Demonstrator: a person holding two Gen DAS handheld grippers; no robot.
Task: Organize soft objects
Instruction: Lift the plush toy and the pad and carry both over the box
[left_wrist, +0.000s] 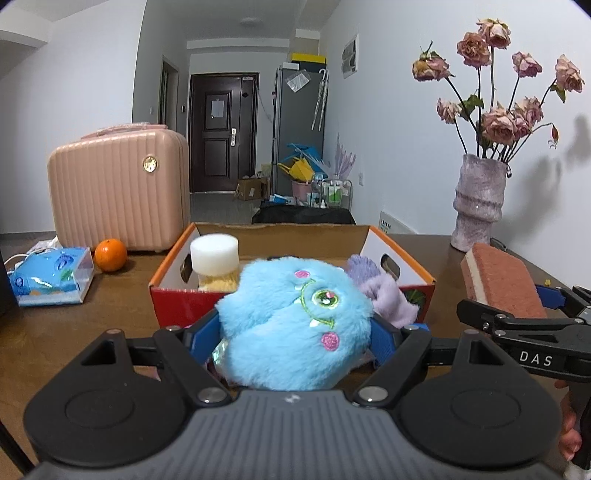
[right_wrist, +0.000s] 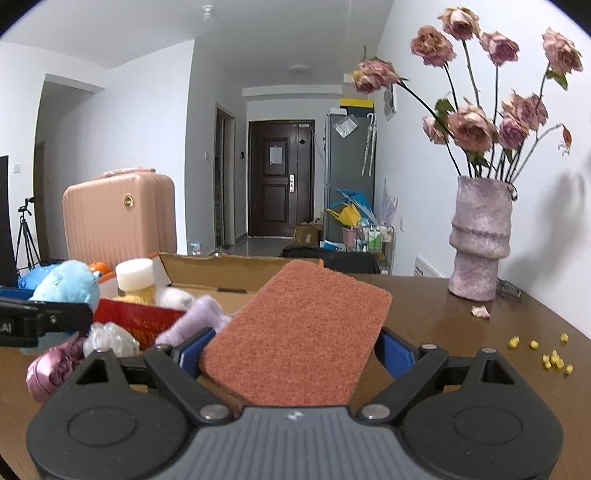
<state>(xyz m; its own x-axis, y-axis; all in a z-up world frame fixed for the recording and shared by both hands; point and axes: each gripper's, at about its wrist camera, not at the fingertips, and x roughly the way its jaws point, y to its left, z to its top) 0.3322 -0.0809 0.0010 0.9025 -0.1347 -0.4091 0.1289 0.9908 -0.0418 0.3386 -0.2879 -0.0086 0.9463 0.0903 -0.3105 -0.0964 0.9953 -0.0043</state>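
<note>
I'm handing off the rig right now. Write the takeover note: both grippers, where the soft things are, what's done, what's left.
Left gripper: shut on the blue plush toy, held just short of the cardboard box.
Right gripper: shut on the orange sponge, beside the box.
Done: white foam cylinder and a yellow item are in the box.
Left: drop in plush and sponge; the lilac fuzzy piece, the pink satin item and the clear crinkly bundle lie outside, in front of the box.

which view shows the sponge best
The right wrist view: the orange scouring sponge fills the centre, its whole rough top showing, held between the right tongs. The left wrist view catches it only at the right edge, side-on, showing its pale lower layer.
</note>
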